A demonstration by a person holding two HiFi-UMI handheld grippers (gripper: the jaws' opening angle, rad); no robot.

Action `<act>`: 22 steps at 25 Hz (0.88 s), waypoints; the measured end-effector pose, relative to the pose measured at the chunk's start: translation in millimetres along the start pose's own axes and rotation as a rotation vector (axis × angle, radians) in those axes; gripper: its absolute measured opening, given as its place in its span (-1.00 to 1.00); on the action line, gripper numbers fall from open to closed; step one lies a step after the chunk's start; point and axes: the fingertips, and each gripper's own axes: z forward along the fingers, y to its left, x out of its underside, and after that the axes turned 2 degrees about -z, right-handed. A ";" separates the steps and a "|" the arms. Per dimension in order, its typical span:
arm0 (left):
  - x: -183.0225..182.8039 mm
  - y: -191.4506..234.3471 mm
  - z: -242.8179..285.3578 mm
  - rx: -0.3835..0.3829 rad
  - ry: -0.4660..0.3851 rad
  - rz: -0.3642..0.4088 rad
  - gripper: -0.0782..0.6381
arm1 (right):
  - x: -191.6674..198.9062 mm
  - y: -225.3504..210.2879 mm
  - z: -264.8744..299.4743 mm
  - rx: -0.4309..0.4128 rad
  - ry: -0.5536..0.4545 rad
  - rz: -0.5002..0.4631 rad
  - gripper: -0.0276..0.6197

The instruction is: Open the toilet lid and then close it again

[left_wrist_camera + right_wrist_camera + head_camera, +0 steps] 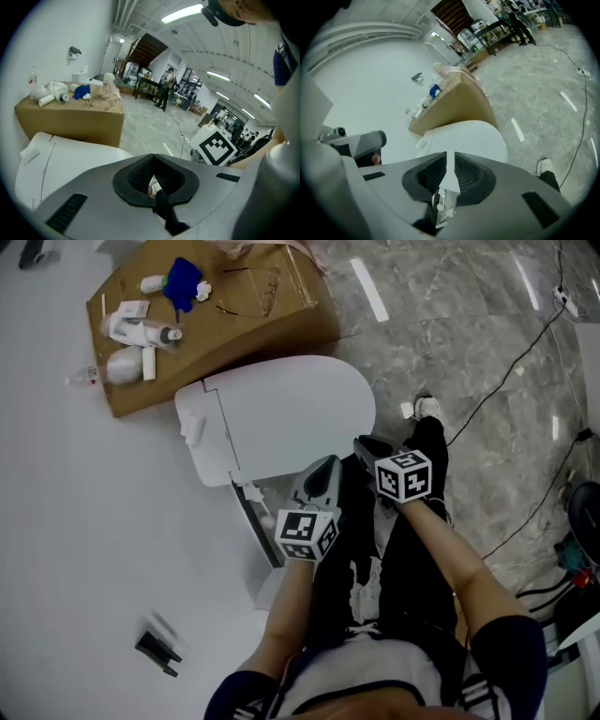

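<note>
The smooth white oval plastic toilet lid lies shut, flat on the bowl. Its long axis runs from the hinge at the head view's left to the rounded front edge at the right. Both grippers hang just off its near side. The left gripper has its 2 jaws pressed together; the right gripper shows only a slit between its jaws, with nothing held. The right one sits nearer the front rim, probably the best place to lift from.

Grey marble floor, white wall
Cardboard box upper left, black cable running down the right, ceiling strip lights on.
</note>
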 end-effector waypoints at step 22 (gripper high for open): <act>57.1 25.7 98.5 -0.020 0.188 -0.017 -0.76 | 51.7 -162.6 99.1 0.017 0.154 0.270 -0.46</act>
